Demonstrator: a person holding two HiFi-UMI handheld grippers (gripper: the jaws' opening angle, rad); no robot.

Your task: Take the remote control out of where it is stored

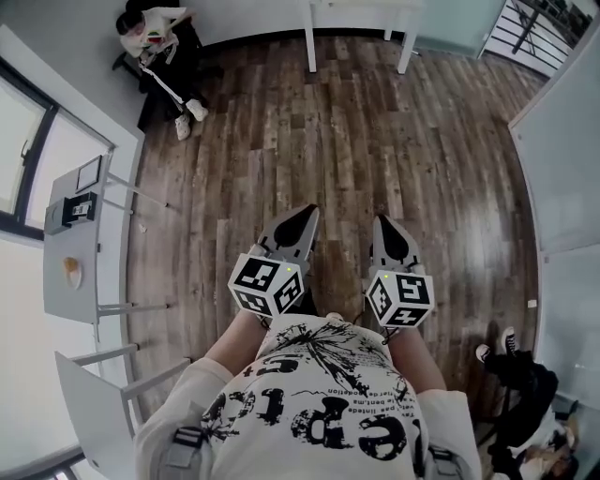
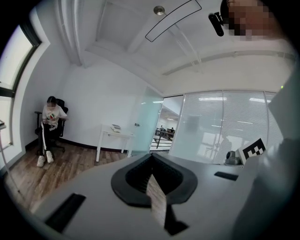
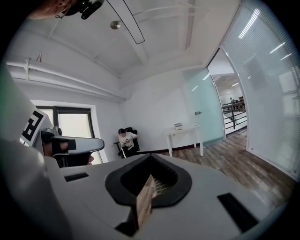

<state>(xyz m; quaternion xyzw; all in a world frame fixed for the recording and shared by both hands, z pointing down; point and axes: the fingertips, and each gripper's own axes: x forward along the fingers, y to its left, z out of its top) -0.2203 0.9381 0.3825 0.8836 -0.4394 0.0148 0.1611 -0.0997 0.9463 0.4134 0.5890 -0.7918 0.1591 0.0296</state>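
Observation:
No remote control and no storage place for one shows in any view. In the head view both grippers are held out in front of the person's body, over a wooden floor (image 1: 375, 141). The left gripper (image 1: 300, 217) has its jaws together at the tip, with nothing between them. The right gripper (image 1: 387, 227) also stands shut and empty. In the left gripper view the left gripper (image 2: 152, 158) points across the room towards a glass partition. In the right gripper view the right gripper (image 3: 150, 158) points towards the far white wall.
A white table (image 1: 361, 19) stands at the far wall. A person sits on a dark chair (image 1: 159, 52) in the far left corner. Grey desks (image 1: 80, 248) line the left window side. A dark bag and shoes (image 1: 520, 375) lie at the lower right beside a glass wall.

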